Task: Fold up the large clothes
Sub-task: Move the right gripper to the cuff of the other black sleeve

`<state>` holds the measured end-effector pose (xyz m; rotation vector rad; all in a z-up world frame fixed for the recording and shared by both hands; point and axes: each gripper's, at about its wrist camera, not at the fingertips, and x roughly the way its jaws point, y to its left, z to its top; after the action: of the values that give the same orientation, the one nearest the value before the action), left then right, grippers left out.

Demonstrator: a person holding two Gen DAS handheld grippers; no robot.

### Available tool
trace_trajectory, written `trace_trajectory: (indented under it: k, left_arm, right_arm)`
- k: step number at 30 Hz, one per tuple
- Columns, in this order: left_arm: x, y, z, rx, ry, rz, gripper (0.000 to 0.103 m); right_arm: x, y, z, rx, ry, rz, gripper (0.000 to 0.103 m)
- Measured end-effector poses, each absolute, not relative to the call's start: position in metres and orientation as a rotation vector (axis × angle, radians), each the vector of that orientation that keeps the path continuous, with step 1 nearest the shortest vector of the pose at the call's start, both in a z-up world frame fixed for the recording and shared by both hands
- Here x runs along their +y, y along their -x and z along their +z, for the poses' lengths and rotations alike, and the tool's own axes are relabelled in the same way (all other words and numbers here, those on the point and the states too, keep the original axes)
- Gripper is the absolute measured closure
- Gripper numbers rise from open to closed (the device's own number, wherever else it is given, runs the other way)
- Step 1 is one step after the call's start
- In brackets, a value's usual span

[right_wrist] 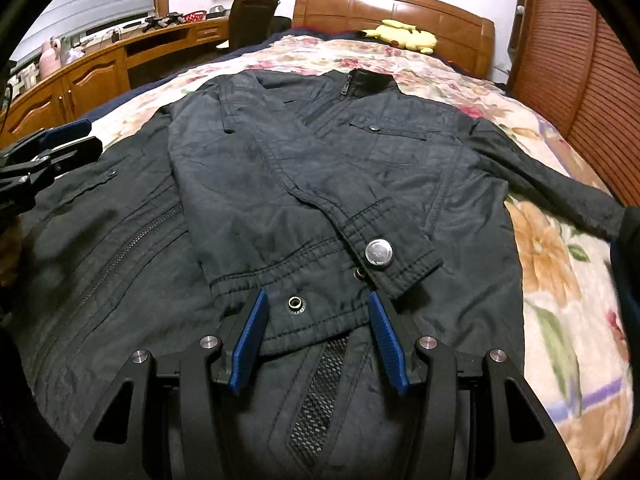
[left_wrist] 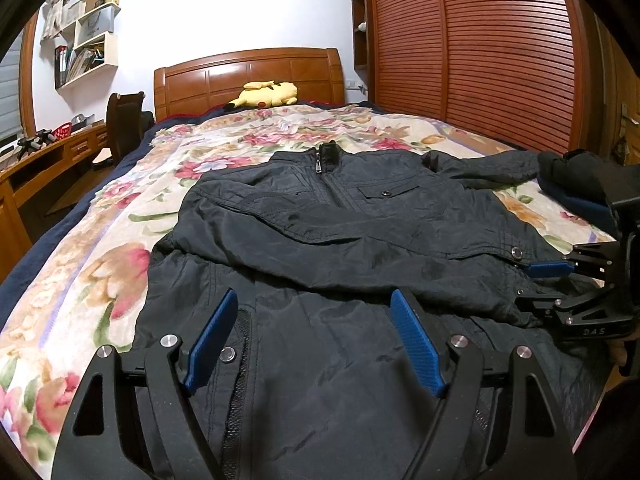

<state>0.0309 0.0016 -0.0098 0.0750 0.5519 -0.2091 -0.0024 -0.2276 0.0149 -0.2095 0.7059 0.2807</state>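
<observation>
Cuff (right_wrist: 320, 280) of jacket (right_wrist: 280, 160) lay between right tongs (right_wrist: 316, 336), parted, unclamped; left tongs (left_wrist: 312, 340) gaped, farther off.

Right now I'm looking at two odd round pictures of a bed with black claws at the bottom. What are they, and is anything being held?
There is no robot here: a person holds a two-finger tool in each hand, and each tool carries a wide-angle camera looking along its blue pads. One picture comes from the left tool, the other from the right tool. A dark jacket lies zipped on a floral blanket, one sleeve folded across its chest. The right tool's open fingers straddle that sleeve's cuff without pinching it. The left tool is open over the hem. A yellow plush toy rests by the headboard. Nothing is held.
</observation>
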Motion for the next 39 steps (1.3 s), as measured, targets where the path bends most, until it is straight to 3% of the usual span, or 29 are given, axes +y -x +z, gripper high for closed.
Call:
trace_trajectory:
  k: [12, 17, 39]
  left_arm:
    - [-0.031, -0.027, 0.018, 0.491, -0.117, -0.244, 0.022]
    - [-0.051, -0.03, 0.028, 0.472, -0.132, -0.279, 0.0]
    - [-0.118, -0.067, 0.02, 0.519, -0.154, -0.385, 0.0]
  right_arm:
    - [-0.24, 0.016, 0.034, 0.586, 0.146, 0.249, 0.048]
    - [-0.252, 0.021, 0.036, 0.564, 0.121, 0.223, 0.048]
    - [-0.304, 0.05, 0.029, 0.546, 0.072, 0.1, 0.048]
